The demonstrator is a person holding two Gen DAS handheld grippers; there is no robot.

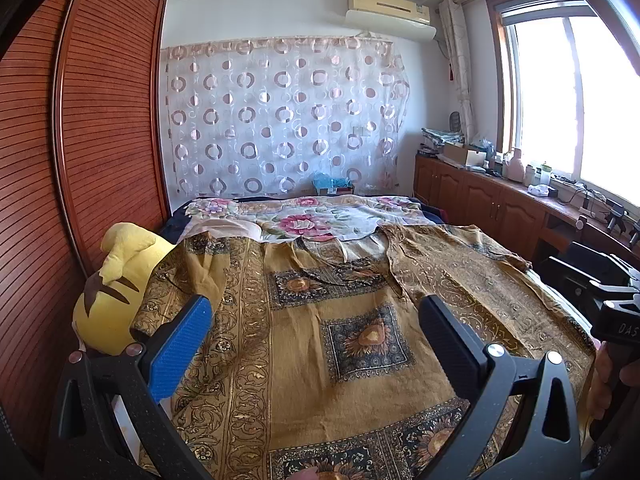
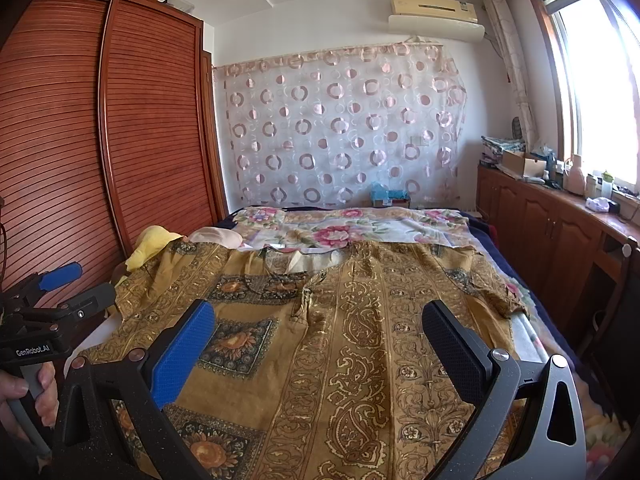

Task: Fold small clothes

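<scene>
Both cameras look down the bed (image 1: 404, 200) toward the circle-print curtain (image 1: 280, 116) at 12 o'clock.

Task item: an ochre patterned garment (image 1: 320, 308) (image 2: 360, 320), gold scrollwork with dark sunflower squares. It lies spread flat across the near half of the bed, neckline toward 12 o'clock. One sleeve runs out toward 2 o'clock, the other toward 10 o'clock, where it rides up against the yellow plush toy (image 1: 116, 292) at the bed's left edge. In the right wrist view the toy (image 2: 154, 246) is mostly hidden behind that sleeve.

Left hand-held gripper (image 1: 316, 320): released. I see the blue pad at 8 o'clock and the black pad at 4 o'clock standing wide apart, nothing between them. It hangs above the left half of the garment; I cannot tell whether the tips touch the cloth.

Right hand-held gripper (image 2: 320, 324): also released, jaws spread wide and empty, above the right half of the garment. Contact with the cloth likewise unclear. This unit appears at the 3 o'clock edge of the left wrist view, and the left unit at 9 o'clock in the right wrist view, with the person's hand (image 2: 28, 396) wrapped round its grey handle.

Beyond the garment, toward 12 o'clock, a floral sheet (image 1: 304, 220) covers the far part of the bed. A slatted wooden wardrobe (image 1: 80, 140) is at 9 o'clock; a cluttered wooden desk (image 1: 500, 196) runs under the window (image 1: 568, 100) at 3 o'clock. An air conditioner (image 1: 390, 10) is mounted high on the far wall.
</scene>
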